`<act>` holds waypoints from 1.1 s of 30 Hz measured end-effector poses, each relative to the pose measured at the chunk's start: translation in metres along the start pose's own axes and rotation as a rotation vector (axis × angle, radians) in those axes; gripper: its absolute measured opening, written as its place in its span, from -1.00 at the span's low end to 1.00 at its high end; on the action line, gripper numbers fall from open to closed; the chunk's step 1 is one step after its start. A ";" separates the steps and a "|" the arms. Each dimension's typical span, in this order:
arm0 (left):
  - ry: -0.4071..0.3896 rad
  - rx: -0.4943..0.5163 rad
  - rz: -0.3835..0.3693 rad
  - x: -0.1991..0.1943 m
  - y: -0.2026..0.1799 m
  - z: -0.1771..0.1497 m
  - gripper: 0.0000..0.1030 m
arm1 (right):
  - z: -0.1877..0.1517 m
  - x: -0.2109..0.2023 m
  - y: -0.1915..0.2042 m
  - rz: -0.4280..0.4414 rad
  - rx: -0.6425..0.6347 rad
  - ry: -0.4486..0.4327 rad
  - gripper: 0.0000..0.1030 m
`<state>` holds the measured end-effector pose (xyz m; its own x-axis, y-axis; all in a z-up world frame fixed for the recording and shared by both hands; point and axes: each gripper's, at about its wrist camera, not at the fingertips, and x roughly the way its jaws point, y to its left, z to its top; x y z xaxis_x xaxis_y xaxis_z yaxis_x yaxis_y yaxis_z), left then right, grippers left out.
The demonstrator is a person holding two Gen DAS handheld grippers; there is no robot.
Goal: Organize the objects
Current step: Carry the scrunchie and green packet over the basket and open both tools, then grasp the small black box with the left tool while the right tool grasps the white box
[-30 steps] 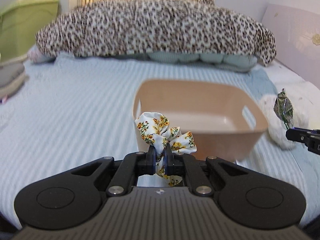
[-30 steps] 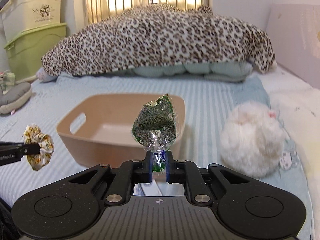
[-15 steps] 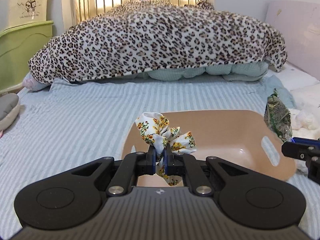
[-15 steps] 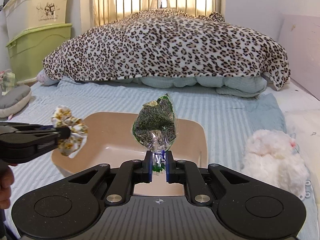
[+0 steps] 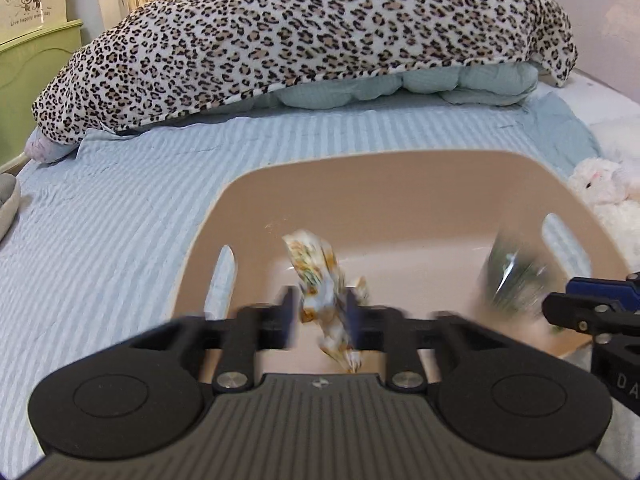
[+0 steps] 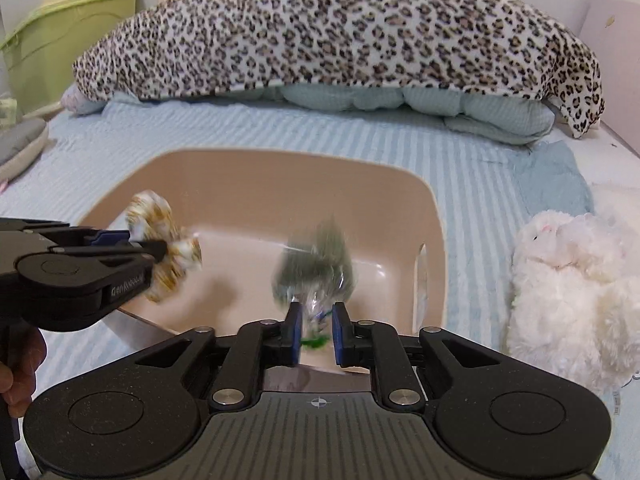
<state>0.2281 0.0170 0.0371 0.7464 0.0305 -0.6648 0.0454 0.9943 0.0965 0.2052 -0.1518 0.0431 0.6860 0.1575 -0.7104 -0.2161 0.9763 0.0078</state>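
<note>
Scrunchie point(image 5: 324, 292), floral and motion-blurred, hangs between the spread fingers point(image 5: 286, 316) of the left gripper point(image 5: 320, 316) above the tan basket point(image 5: 384, 184). Over the same basket's right half, the right gripper point(image 6: 314, 334) has its fingers point(image 6: 294, 332) parted around the blurred green packet point(image 6: 314, 272). Whether either item touches a finger cannot be told. Beyond the basket's right side lies a white plush toy point(image 6: 568, 292) on the striped bed point(image 5: 120, 216), and behind the basket a leopard-print blanket point(image 5: 304, 28).

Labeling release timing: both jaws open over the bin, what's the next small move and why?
Probably lift both grippers straight up and clear. The left gripper and right gripper have jaws apart over the tan bin, and the blurred floral scrunchie and green packet look mid-drop.
</note>
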 end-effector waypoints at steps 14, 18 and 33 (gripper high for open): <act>-0.067 0.089 0.009 -0.089 -0.001 -0.028 0.81 | -0.034 -0.071 -0.018 -0.023 0.031 -0.042 0.68; -0.016 0.077 0.005 -0.085 0.000 -0.049 0.81 | -0.050 -0.061 -0.021 -0.038 0.041 0.018 0.68; 0.189 0.035 -0.030 -0.031 0.000 -0.093 0.81 | -0.103 -0.002 -0.024 -0.117 0.040 0.200 0.66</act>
<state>0.1430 0.0259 -0.0108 0.6064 0.0233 -0.7948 0.0910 0.9910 0.0985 0.1378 -0.1912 -0.0282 0.5524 0.0142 -0.8335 -0.1128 0.9919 -0.0578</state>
